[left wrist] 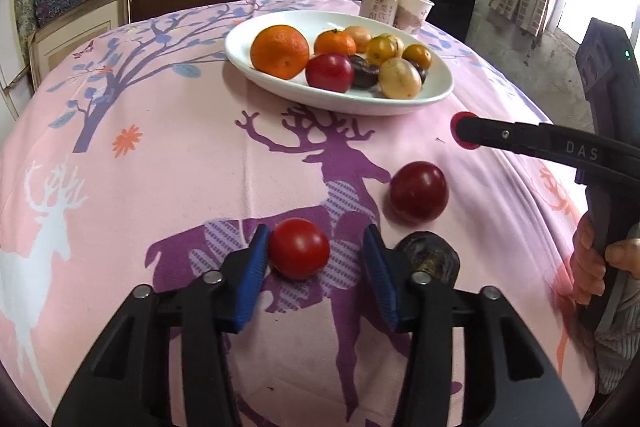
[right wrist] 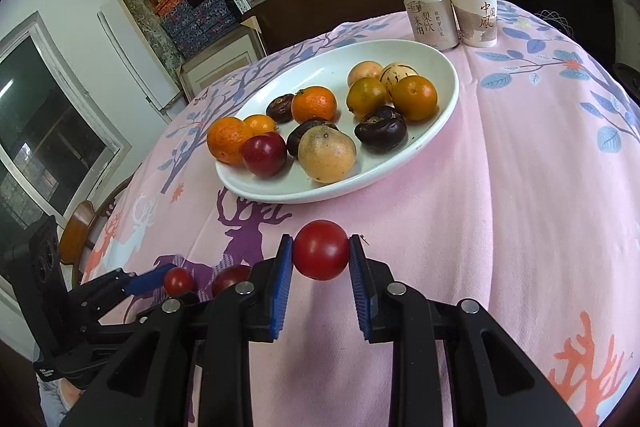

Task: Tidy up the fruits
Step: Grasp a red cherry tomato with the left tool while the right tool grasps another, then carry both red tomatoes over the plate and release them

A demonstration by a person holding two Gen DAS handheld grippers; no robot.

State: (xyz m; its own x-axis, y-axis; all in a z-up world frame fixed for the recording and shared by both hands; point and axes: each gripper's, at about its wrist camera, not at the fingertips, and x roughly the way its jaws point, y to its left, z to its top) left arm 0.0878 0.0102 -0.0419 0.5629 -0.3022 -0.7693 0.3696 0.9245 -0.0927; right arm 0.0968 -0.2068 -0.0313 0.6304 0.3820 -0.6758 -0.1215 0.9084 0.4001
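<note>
Right tongs (right wrist: 321, 251) are clamped on 1 small red tomato (right wrist: 321, 250), held clear of the pink cloth of the worktop (right wrist: 500, 187) just below the white oval plate (right wrist: 436, 137) at centre frame, probably so that it can be carried over the rim. Left tongs (left wrist: 316, 253) stand partly apart at the lower centre of the left wrist view, with a second red tomato (left wrist: 299, 247) between them: the left pad touches it, the right pad stands off, so no grip is made yet. This straddling pose suits a pick from the cloth. A dark red plum (left wrist: 418, 191) lies to the right of it, and a dark chestnut-like fruit (left wrist: 432, 259) lies just outside the right finger. The plate holds oranges, yellow-orange fruits, pale round fruits, 1 red plum and several dark ones. A can (right wrist: 430, 17) and a paper cup (right wrist: 474, 13) stand beyond the plate, at upper right.
</note>
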